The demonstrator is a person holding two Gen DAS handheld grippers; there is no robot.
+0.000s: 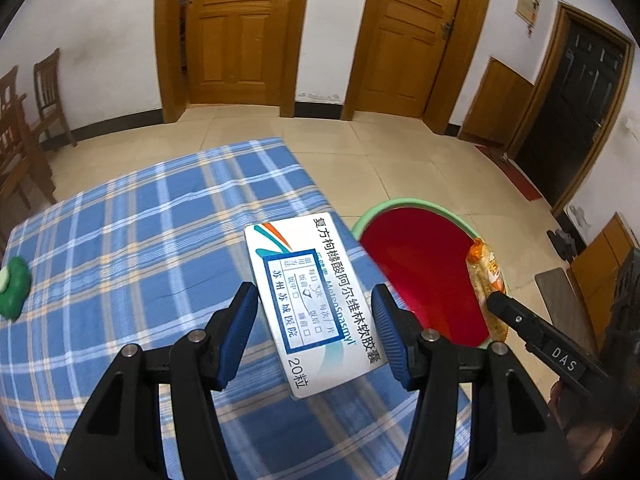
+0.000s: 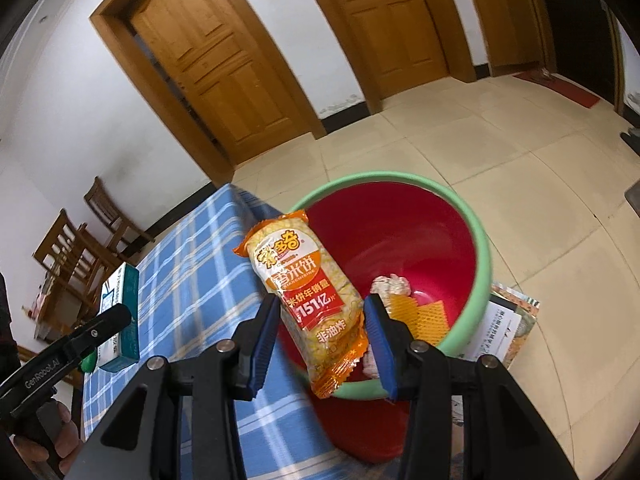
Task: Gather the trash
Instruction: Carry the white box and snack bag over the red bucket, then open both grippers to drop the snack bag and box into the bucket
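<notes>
Trash is in both grippers. Between the blue pads of the left gripper [image 1: 314,334] sits a white medicine box [image 1: 314,306] with a blue-framed label, its long sides pressed by the two half-spread pads, its far end reaching forward past the fingertips. Below it lies a table under a blue plaid cloth [image 1: 132,240]. Far off to that gripper's left, on the cloth, rests a green lump [image 1: 14,290]. Ahead and to its right stands a red bin with a pale green rim [image 1: 424,280], beside the table's edge on the tiled floor [image 1: 400,160].

The right gripper [image 2: 320,340] has its jaws narrowed onto an orange and yellow snack packet [image 2: 310,298], the pads clamping its lower part while the top leans forward and left. Just beyond and beneath the packet gapes the bin, holding a crumpled white wad [image 2: 390,285] and an orange mesh piece [image 2: 418,314]. To the right of the bin, on the floor, a printed cardboard box [image 2: 506,330] pokes out from behind it. Further out are wooden doors [image 2: 216,68] and, to the left, wooden chairs [image 2: 80,240].
</notes>
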